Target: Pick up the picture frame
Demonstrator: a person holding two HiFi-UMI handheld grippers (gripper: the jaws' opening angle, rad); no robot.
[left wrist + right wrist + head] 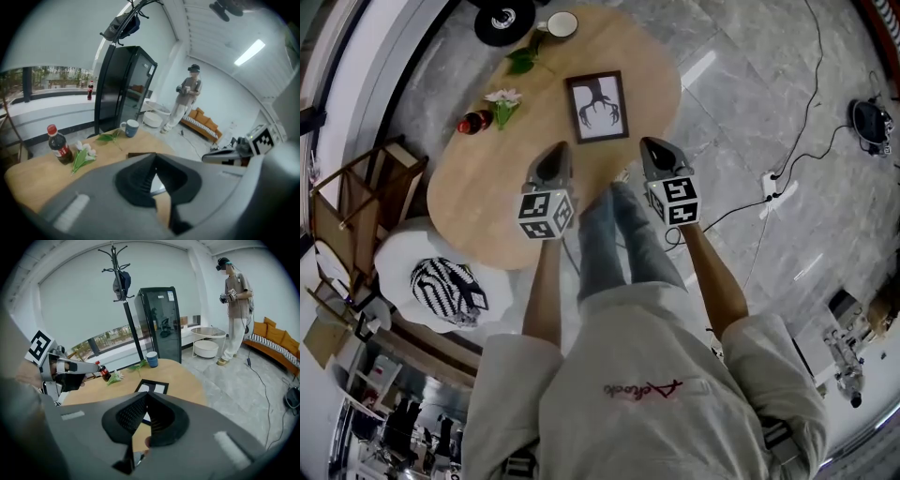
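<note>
Jaws of the left gripper (155, 157) meet at their tips and hold nothing; the right gripper (146, 394) is the same, tips together, empty. Both hover over the near edge of the oval wooden table (478, 187), side by side, noses forward. Each carries a cube with black-and-white square markers. Picture frame (598, 106) lies flat on the table top just beyond the two tips and between them, touching neither. Dark rim, white sheet, black branching figure; no writing on it that I can make out. Long axis runs away from the person, far end leaning slightly to the left. Left of the frame: a white flower (503, 101) and a small dark bottle (475, 122) with a red cap and red label, print too small to read. Farther off are a leaf sprig (525, 58) and a mug (562, 23). Red script on the person's shirt (642, 387) is not legible.
</note>
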